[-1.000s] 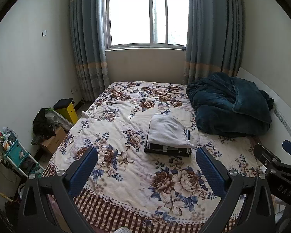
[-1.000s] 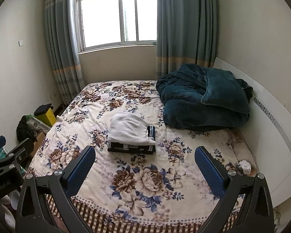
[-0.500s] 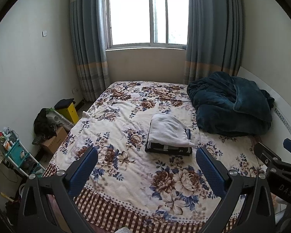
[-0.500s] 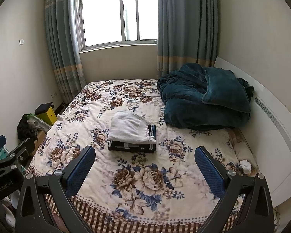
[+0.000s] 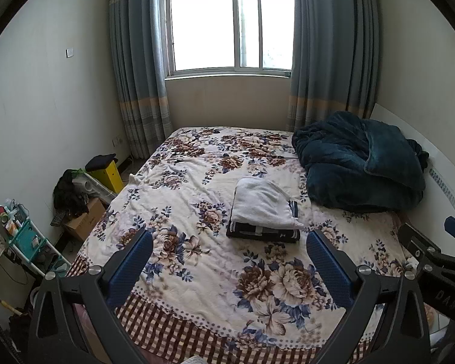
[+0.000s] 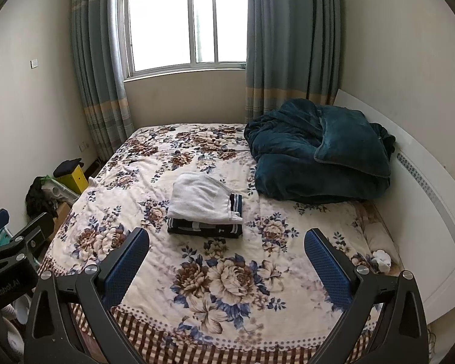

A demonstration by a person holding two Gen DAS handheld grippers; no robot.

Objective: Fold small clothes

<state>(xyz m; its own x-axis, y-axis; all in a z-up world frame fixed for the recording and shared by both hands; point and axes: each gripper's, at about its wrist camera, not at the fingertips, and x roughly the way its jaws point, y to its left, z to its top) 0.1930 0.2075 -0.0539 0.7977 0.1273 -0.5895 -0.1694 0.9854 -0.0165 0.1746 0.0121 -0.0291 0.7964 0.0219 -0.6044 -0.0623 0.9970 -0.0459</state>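
Jaws of both tools stand spread wide with nothing between them: the left gripper point(image 5: 229, 257) and the right gripper point(image 6: 227, 254) each show two black arms tipped with blue, finely dimpled pads, held above the foot of the bed and well short of the clothes. Part of the right gripper also shows at the right edge of the left view, and part of the left at the left edge of the right view. Below them lies one bedspread point(image 5: 197, 261), cream with large brown, white and blue flowers, its near border a brown-and-white check under a row of small dots; the cloth is lightly rumpled on the left side. Near the middle of the bed sits one stack of two folded garments: a white folded garment point(image 5: 262, 203), soft and ribbed-looking with a rounded far edge, lies on top of a dark folded garment point(image 5: 262, 234), flat and rectangular, navy or black with thin white stripes at its edges. Beyond and to the right of the stack, one teal blanket point(image 5: 358, 163), thick and plush, is heaped against the white headboard point(image 6: 424, 200). On the floor to the left are one cardboard box point(image 5: 83, 218), a yellow box-shaped thing point(image 5: 109, 174) with dark cloth on it, and a green wire rack point(image 5: 24, 239) holding small items. At the far wall, one window point(image 5: 230, 27) with a sliding pane is flanked by two grey-blue curtains point(image 5: 139, 69) with a tan band.
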